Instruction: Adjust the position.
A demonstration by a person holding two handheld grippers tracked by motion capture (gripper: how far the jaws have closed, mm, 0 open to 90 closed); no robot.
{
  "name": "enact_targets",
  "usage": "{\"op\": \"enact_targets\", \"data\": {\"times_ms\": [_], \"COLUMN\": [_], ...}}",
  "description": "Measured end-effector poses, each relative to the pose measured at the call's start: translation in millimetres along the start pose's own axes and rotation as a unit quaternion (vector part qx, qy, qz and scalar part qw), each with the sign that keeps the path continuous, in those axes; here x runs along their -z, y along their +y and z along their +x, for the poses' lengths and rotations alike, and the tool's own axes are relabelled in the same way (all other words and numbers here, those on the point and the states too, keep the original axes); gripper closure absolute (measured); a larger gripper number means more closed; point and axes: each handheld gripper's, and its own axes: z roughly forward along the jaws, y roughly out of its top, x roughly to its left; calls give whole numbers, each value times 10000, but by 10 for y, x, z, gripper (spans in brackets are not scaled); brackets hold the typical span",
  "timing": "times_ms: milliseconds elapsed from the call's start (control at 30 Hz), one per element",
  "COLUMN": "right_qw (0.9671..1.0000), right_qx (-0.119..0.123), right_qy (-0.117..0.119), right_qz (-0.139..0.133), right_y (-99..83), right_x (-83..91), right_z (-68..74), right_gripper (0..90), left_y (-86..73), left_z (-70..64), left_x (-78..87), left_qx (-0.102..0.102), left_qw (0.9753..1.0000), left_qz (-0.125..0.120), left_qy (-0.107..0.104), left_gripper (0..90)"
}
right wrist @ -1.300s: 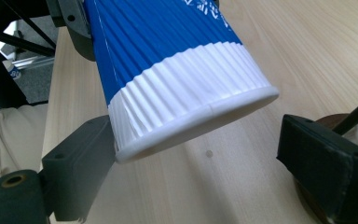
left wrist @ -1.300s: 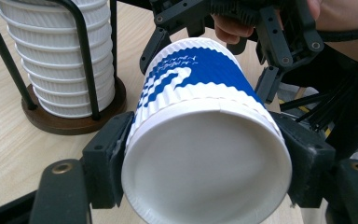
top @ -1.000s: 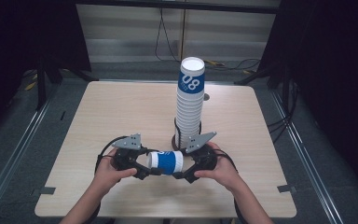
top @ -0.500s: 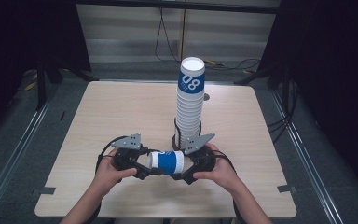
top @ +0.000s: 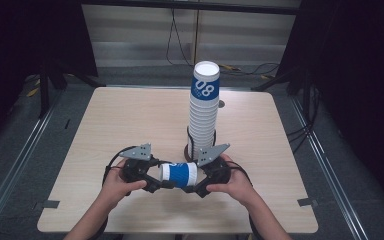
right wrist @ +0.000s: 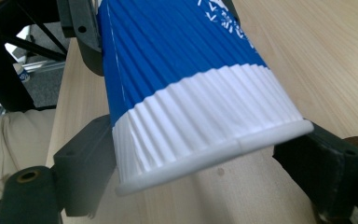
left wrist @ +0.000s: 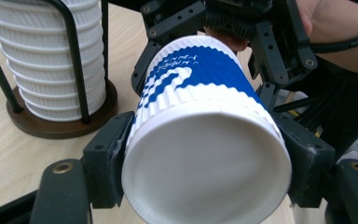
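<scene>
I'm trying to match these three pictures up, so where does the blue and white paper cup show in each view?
High view: the blue and white cup lies sideways, low centre, between both grippers.
Left gripper view: it sits centre, white end toward the camera.
Right gripper view: it crosses the centre, rim lowest.
Shared landmark: the wooden table, also at left and at right.

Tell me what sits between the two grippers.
A blue-and-white paper cup lies sideways between the left gripper and right gripper, clamped by both, seen in the high view.

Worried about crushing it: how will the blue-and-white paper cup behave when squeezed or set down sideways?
The paper cup is probably light and thin-walled, so hard squeezing may dent it. Its ribbed sleeve likely aids grip. Laid sideways, its round tapered body would probably roll in a curve.
</scene>
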Motion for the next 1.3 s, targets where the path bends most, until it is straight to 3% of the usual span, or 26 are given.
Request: {"op": "enact_targets", "data": {"times_ms": [500, 633, 667, 767, 1300], "right_qw": [9999, 9999, 9999, 9999, 9990], "right_qx": [61, 53, 37, 36, 108], "right_qy": [-40, -27, -47, -62, -165], "right_qz": [100, 87, 87, 108, 390], "right_y": [-2, 0, -4, -12, -16], "right_x": [20, 31, 38, 46, 64], "right_z": [13, 12, 10, 6, -14], "right_gripper": [207, 210, 211, 212, 212], "left_y": [-2, -6, -3, 1, 6], "left_z": [5, 3, -1, 4, 3], "left_x": [-15, -26, -35, -29, -15], "left_qx": [8, -70, -40, 5, -12], "left_qw": [10000, 9998, 9995, 9992, 9974], "left_qz": [39, 194, 291, 364, 626], "left_qy": [23, 50, 129, 166, 364], "left_gripper": [282, 264, 209, 185, 169]}}
